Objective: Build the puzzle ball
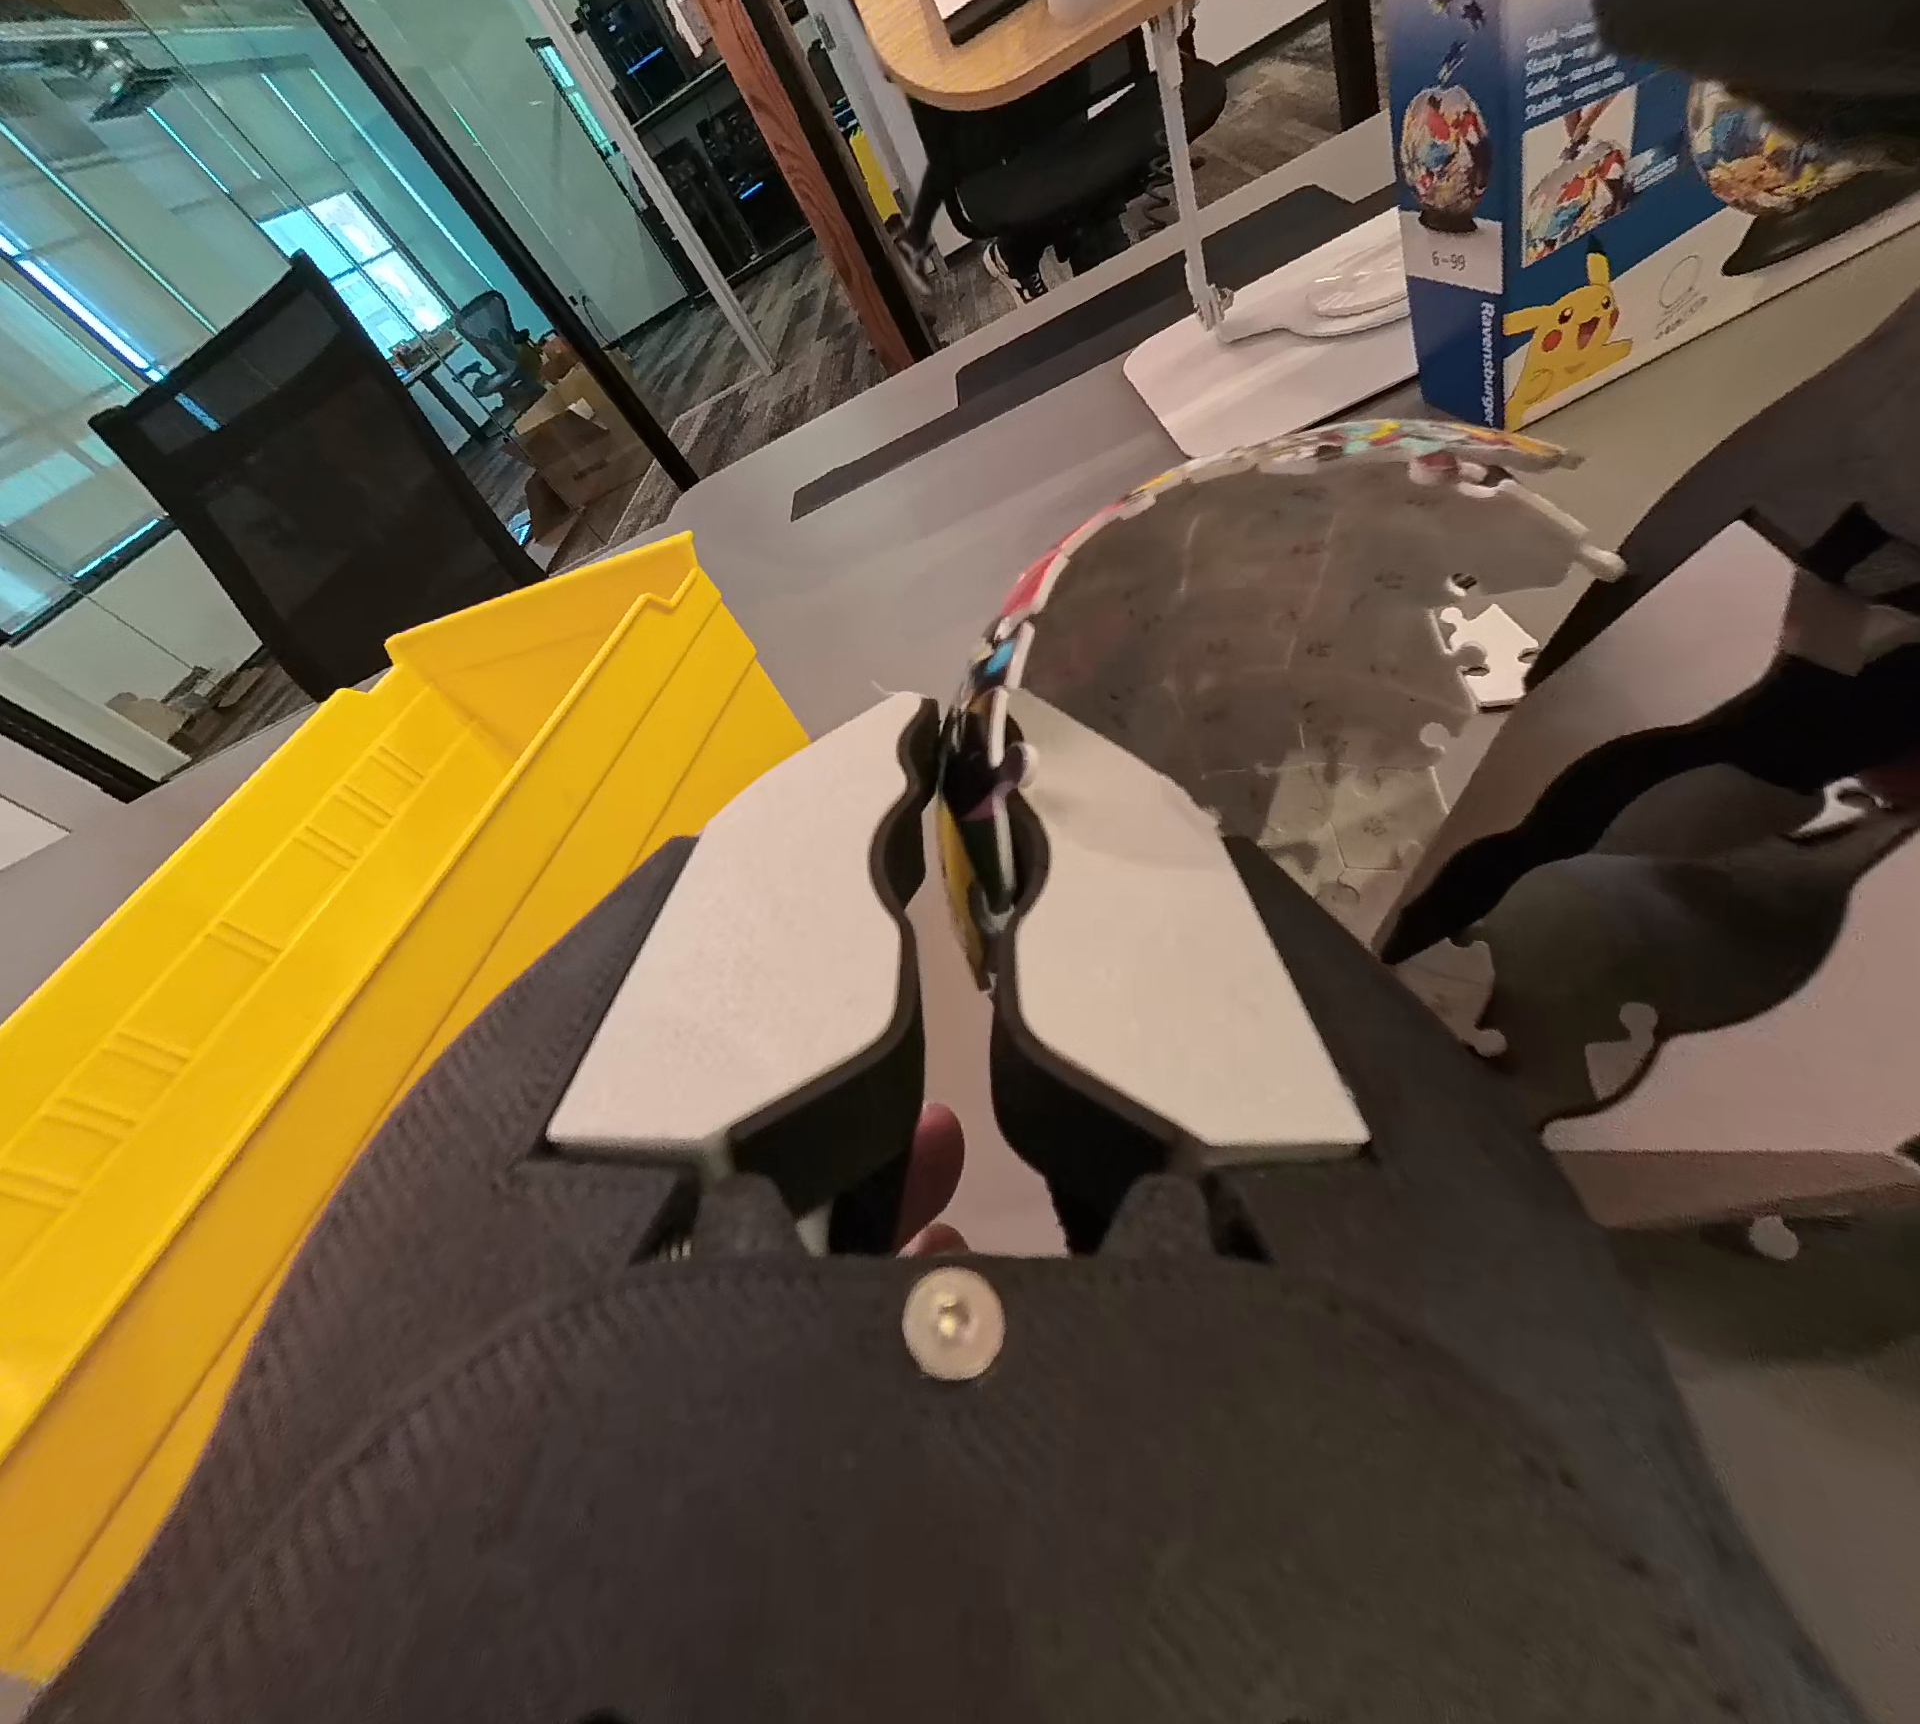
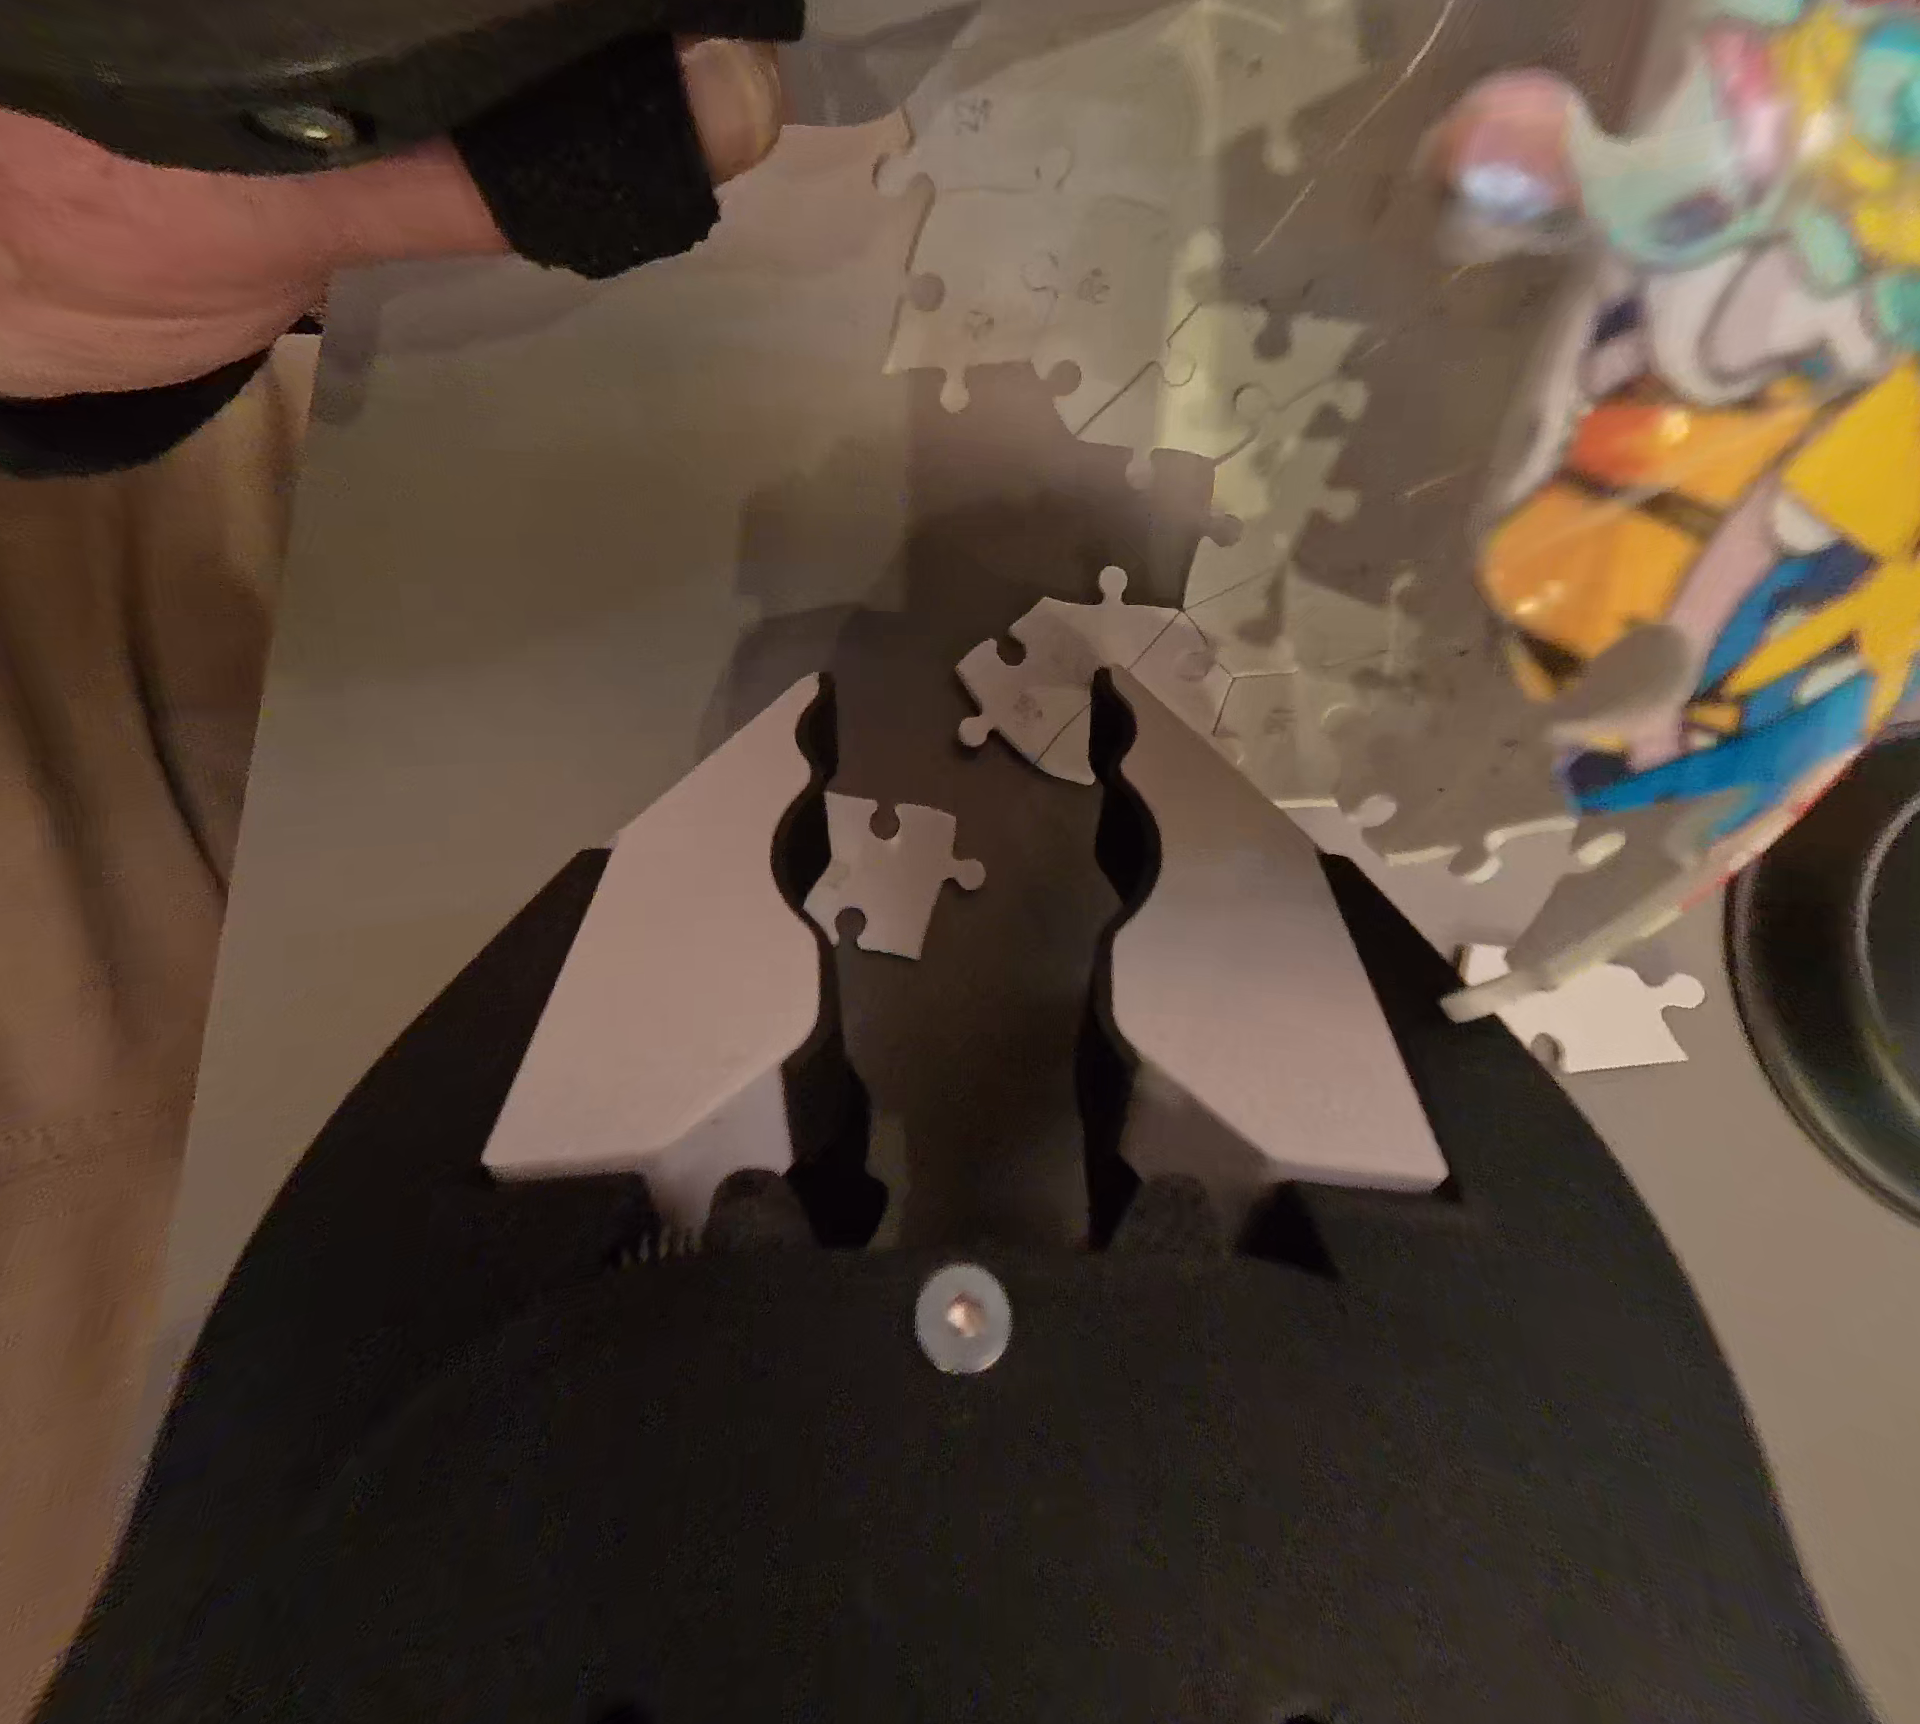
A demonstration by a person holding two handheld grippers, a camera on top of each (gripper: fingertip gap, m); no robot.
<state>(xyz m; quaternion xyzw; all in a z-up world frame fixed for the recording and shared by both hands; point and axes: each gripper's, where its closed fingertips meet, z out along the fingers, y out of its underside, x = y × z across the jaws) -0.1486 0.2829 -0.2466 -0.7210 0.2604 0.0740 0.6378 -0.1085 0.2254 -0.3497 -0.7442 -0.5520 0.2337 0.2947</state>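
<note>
While L gripper [image 1: 982,827] clamps half-built ball [image 1: 1247,635], R gripper [image 2: 961,739] apart; printed box [image 1: 1507,199] behind.

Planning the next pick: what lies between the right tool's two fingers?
In the right wrist view, one loose puzzle piece, blank side up, lies on the table between the open right tool fingers, near its left finger.

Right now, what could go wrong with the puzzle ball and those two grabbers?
1. The left gripper pinches only the edge of the half-built puzzle ball. A twist might pop pieces apart.
2. The right gripper is open around a loose piece on the table. It sits close to one finger, so closing might push it aside.
3. Another loose piece lies half under the shell and could get knocked away.
</note>
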